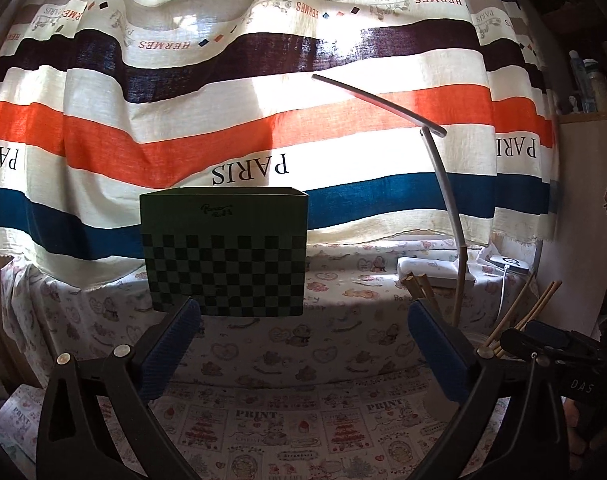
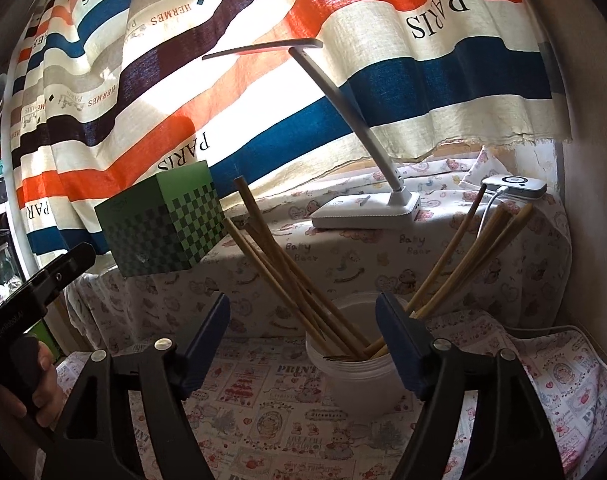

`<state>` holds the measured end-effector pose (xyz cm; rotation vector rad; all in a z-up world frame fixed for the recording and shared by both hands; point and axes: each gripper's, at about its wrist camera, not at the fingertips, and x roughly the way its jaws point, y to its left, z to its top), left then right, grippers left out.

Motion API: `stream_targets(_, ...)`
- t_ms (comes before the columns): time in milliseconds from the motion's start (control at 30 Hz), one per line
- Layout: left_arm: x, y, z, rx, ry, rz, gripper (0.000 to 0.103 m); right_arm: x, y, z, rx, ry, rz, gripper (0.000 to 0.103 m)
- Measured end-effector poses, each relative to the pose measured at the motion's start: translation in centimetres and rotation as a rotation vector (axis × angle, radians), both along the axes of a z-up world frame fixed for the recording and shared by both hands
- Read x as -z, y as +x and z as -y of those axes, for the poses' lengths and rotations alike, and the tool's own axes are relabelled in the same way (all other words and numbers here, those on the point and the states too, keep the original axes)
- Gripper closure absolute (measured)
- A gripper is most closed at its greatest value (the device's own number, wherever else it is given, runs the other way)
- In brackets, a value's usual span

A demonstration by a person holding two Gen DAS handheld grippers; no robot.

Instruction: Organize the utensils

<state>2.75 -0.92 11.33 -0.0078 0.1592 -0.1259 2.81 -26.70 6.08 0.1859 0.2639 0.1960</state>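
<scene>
Several wooden chopsticks [image 2: 303, 276] stand fanned out in a white cup [image 2: 353, 376] on the patterned tablecloth. My right gripper [image 2: 303, 328] is open and empty, its blue pads on either side of the cup, just in front of it. My left gripper [image 1: 303, 340] is open and empty, facing a green checkered box [image 1: 225, 250]. In the left wrist view the chopsticks [image 1: 535, 308] show at the far right behind the other gripper's body. The green box [image 2: 163, 224] also shows at the left of the right wrist view.
A white desk lamp [image 2: 367, 208] with a bent arm stands on the raised ledge behind the cup. A small white device [image 2: 515, 186] with a cable sits at the back right. A striped curtain [image 1: 263, 120] hangs behind everything. The left hand's gripper body [image 2: 35, 292] is at the left.
</scene>
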Motion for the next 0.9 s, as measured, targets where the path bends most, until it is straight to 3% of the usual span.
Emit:
stream_targets(67,0.4,-0.3,-0.7,-0.011,0.023,0.006,0.000,0.3,0.0,-0.6,0.013,-0.027,0.008,0.014)
stream_targets(167,1.6,-0.7,-1.6,-0.023,0.054,0.013,0.000,0.8,0.1,-1.4,0.037,-0.062,0.007,0.011)
stream_targets(367,3.8,-1.9,-1.9,-0.030,0.028,-0.020,0.000,2.0,0.9,-2.7,0.091,-0.139,-0.012,0.001)
stream_targets(600,6.9,-1.1,-1.0,-0.046,0.060,-0.090,0.000,3.7,0.7,-4.7,0.062,-0.183,0.038,0.000)
stream_targets(767,8.6,-0.5,-2.1,-0.056,-0.001,-0.150,0.000,4.3,0.9,-5.5,0.065,-0.224,0.045,0.000)
stream_targets(900,8.9,-0.4,-2.1,-0.098,0.023,-0.135,0.000,4.8,1.1,-5.6,0.070,-0.225,0.038,0.000)
